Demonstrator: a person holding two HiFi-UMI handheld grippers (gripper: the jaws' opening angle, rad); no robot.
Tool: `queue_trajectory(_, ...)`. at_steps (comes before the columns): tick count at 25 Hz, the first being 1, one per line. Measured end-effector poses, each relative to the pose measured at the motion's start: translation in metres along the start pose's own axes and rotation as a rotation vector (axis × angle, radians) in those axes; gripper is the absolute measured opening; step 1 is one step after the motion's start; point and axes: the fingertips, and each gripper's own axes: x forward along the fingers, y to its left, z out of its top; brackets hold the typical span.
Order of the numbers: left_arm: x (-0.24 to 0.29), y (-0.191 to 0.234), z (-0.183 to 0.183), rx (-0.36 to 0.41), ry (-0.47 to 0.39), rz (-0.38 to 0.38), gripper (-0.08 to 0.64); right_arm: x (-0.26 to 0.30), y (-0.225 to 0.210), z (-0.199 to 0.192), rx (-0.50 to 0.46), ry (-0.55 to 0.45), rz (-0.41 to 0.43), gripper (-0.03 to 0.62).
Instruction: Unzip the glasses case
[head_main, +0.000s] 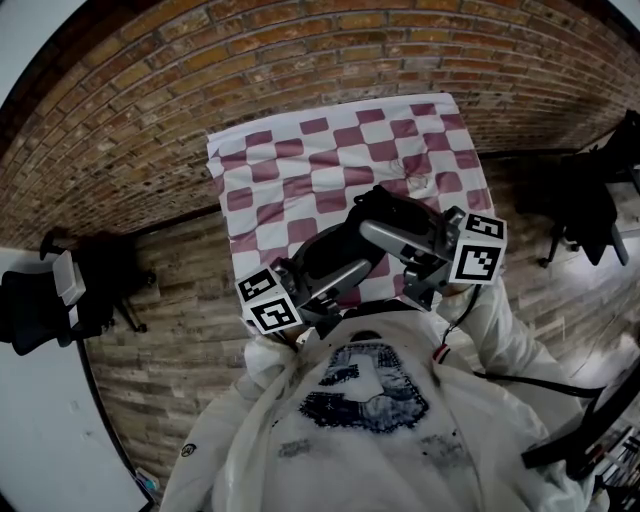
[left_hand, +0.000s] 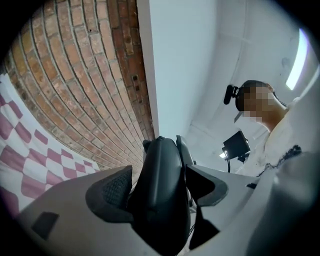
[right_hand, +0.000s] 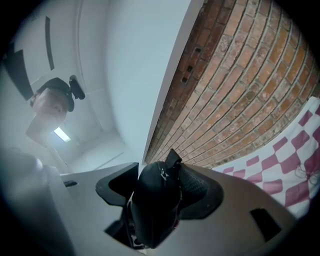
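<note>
the person is holding a black glasses case (head_main: 390, 207) between both grippers, close in front of the chest. in the head view it is showing over the near edge of the pink-and-white checked cloth (head_main: 300, 160), towards that cloth's near right corner. the gripper views are showing brick and white wall behind it rather than cloth under it.

the case is looking like a smooth, matte, rounded hard shell, narrow when seen end-on. in the left gripper view (left_hand: 161, 200) a thinner dark ridge (left_hand: 182, 149) is standing just beside the main shell with a slim gap between them. i cannot tell from here whether that gap is the zip line lying open.

the left gripper (left_hand: 160, 189) is closing its jaws on one end of the case. the ribbed pads (left_hand: 112, 192) are pressing against both sides of the shell, the jaws standing fairly wide because the case is filling them.

the right gripper (right_hand: 157, 189) is gripping the other end in the same way, jaws spread wide around the shell and pads (right_hand: 200, 192) touching it. in this view a small dark zip pull (right_hand: 173, 156) is sticking up from the top of the case, with a tiny metal piece (right_hand: 162, 173) just below it. the pull is standing free above the jaws, not between them.

in the head view the marker cubes (head_main: 478, 248) are sitting either side of the case.
</note>
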Motion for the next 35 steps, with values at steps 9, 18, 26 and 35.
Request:
queue_trajectory(9,0.004,-0.004,-0.003,-0.004,-0.016,0.001,0.327,-0.005,-0.002,0.001,0.043,-0.037,-0.009,0.262)
queue_trajectory(18,0.004,-0.010,-0.006,0.008,-0.003,-0.009,0.325,-0.005,-0.002,0.000,0.075,-0.050,-0.008,0.262)
queue_trajectory(26,0.003,-0.009,-0.013,0.028,0.030,-0.011,0.304,-0.003,-0.001,-0.005,0.070,-0.041,-0.005,0.262)
queue_trajectory(35,0.001,-0.011,-0.011,0.032,0.027,-0.026,0.278,0.000,0.003,-0.005,0.000,-0.001,-0.009,0.264)
